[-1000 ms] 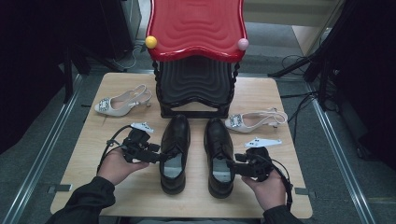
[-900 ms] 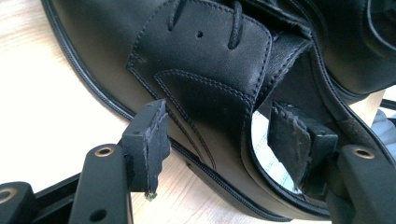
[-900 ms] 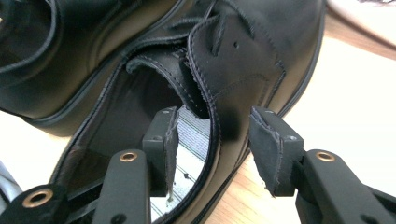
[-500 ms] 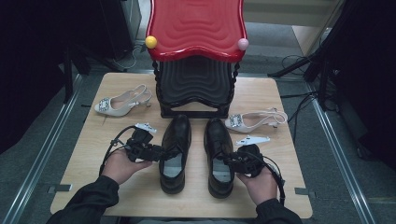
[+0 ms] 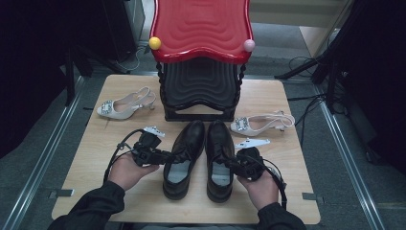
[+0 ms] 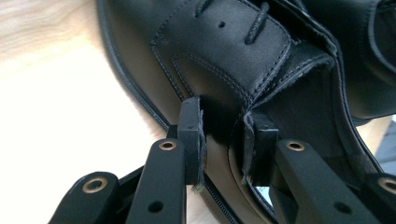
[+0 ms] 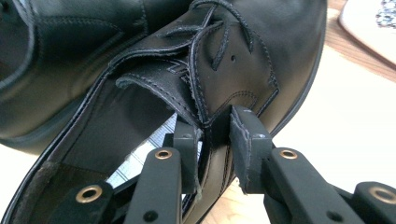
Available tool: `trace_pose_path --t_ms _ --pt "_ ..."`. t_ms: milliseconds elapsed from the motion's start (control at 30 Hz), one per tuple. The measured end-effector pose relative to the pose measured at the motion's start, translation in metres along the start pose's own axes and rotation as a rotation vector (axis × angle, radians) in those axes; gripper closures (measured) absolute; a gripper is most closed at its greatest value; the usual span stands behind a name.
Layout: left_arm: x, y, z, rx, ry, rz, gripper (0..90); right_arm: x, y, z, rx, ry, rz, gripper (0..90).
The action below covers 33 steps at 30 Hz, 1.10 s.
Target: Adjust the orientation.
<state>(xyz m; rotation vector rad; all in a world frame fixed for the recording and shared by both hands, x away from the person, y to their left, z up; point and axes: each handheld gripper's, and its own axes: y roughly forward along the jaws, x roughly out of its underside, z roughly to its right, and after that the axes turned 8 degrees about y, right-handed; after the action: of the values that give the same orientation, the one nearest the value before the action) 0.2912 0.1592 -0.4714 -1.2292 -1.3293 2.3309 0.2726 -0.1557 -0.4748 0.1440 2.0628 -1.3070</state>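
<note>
L gripper [image 5: 168, 156] jaws closing on left black shoe [image 5: 184, 160] wall, R gripper [image 5: 231, 164] likewise, right black shoe [image 5: 219, 160]

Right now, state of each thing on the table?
left black shoe: upright, side wall between left hand-held gripper jaws, which have just been closing.
right black shoe: upright, side wall between right hand-held gripper jaws, also closing.
left heel: upright, untouched.
right heel: upright, untouched.
rack: both shelves bare.

No lettering, brand mark, number or sign can be read anywhere on the table or on the footwear.
</note>
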Motion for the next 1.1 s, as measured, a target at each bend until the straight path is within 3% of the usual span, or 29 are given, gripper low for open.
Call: trace_pose_path --t_ms 167,267,433,600,700,800,867,1100 --pt "-0.001 0.003 0.006 0.018 -0.009 0.002 71.2 -0.001 0.003 -0.002 -0.024 -0.013 0.01 72.9" --pt "0.0 0.004 0.005 0.052 -0.029 0.01 69.0 0.0 0.003 -0.002 -0.025 -0.025 0.014 71.4" --pt "0.001 -0.001 0.004 0.062 0.013 0.014 63.9 -0.001 -0.004 0.005 -0.077 -0.004 0.021 65.6" --pt "0.002 -0.019 0.001 0.079 0.037 0.079 64.0 -0.001 -0.02 0.012 -0.165 -0.007 0.046 69.1" --pt "0.004 -0.026 -0.004 0.061 0.033 0.099 74.5 0.001 -0.031 0.015 -0.195 -0.01 0.074 78.1" --pt "0.007 -0.02 -0.011 0.041 0.032 0.05 85.5 0.002 -0.035 0.019 -0.173 -0.022 0.067 88.5" --pt "0.008 -0.012 -0.015 0.034 0.03 0.011 88.9 0.003 -0.03 0.023 -0.157 -0.013 0.035 90.0" --pt "0.008 0.012 -0.021 0.038 0.013 -0.06 89.8 0.0 -0.001 0.028 -0.094 -0.009 -0.044 90.0"
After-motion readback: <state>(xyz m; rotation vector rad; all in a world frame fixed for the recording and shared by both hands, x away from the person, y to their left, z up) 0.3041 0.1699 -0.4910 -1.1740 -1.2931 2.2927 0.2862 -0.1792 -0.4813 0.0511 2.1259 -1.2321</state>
